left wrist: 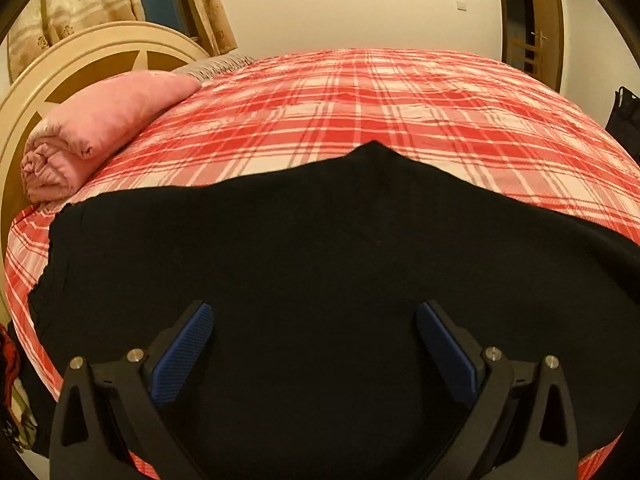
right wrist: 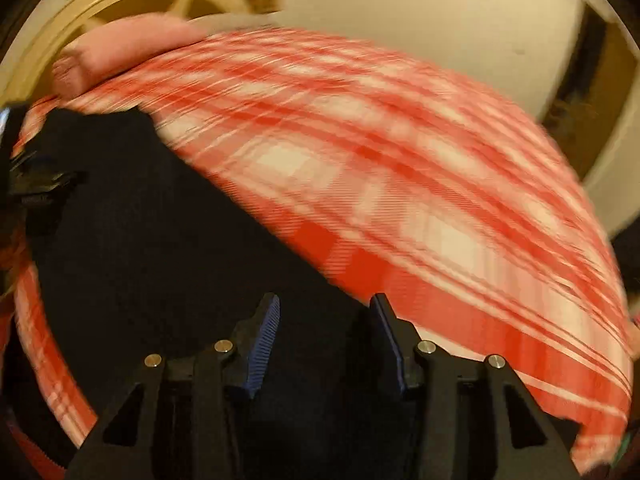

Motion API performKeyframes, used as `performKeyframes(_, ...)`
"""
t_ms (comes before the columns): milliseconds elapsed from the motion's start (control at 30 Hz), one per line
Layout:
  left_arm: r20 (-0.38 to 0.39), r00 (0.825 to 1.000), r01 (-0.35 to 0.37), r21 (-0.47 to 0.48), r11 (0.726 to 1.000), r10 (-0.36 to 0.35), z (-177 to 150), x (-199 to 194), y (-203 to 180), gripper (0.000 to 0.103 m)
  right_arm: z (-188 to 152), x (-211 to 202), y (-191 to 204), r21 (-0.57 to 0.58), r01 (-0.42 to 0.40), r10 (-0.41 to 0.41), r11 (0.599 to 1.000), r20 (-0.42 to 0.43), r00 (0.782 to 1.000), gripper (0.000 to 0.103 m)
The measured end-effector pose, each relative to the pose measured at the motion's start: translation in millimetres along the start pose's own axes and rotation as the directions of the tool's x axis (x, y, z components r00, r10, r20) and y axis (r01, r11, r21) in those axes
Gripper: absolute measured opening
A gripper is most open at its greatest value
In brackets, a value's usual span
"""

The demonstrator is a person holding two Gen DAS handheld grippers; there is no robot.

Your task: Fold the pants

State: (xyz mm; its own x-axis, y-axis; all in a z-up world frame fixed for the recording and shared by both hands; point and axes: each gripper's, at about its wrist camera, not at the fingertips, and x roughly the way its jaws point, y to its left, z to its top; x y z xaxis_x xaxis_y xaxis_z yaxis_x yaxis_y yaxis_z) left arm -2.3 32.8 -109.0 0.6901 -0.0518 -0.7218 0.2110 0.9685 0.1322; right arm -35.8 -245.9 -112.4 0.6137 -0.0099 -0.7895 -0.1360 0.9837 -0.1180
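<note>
Black pants [left wrist: 304, 248] lie spread flat on the red plaid bed [left wrist: 360, 96]; a pointed part of their far edge sticks out toward the middle of the bed. My left gripper [left wrist: 314, 320] is open wide just above the pants, with nothing between its blue pads. In the blurred right wrist view the pants [right wrist: 160, 240] fill the lower left. My right gripper [right wrist: 325, 312] is open over their right edge, empty. The left gripper [right wrist: 36, 188] shows at the far left of that view.
A rolled pink blanket [left wrist: 96, 128] lies at the bed's left end by the round cream headboard [left wrist: 76, 60]. Curtains hang behind it. A doorway [left wrist: 532, 20] is at the far right, and a dark bag [left wrist: 626, 120] stands by the bed's right edge.
</note>
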Motion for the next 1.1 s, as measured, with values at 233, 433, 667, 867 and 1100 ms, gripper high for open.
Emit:
performKeyframes(233,-0.006,0.999,0.031,-0.045,0.998,-0.031,-3.5,1.5,3.9,0.103,6.4,7.6,14.7,-0.103,-0.05,0.043,0.993,-0.066,0.997,0.012)
performKeyframes(433,-0.011,0.999,0.033,-0.04,0.999,-0.034,-1.9,2.8,2.7,0.103,6.8,-6.1,16.6,-0.14,0.178,-0.18,0.974,0.001,0.984,0.0)
performKeyframes(667,-0.005,1.0,0.022,-0.027,0.999,-0.022,-1.1,2.1,0.9,0.103,-8.4,-20.1,-39.4,0.287,0.139,-0.177,0.948,0.111,0.978,0.0)
performKeyframes(867,-0.007,1.0,0.028,-0.014,1.0,-0.028,-0.8,-1.6,-0.5,0.103,3.5,-34.4,-26.7,0.232,-0.071,0.037,0.97,0.149,0.988,0.001)
performKeyframes(1100,0.019,0.998,0.056,0.02,0.998,-0.056,0.2,-18.9,4.5,0.103,36.7,16.4,36.5,0.021,-0.179,0.179,0.984,0.027,0.984,0.001)
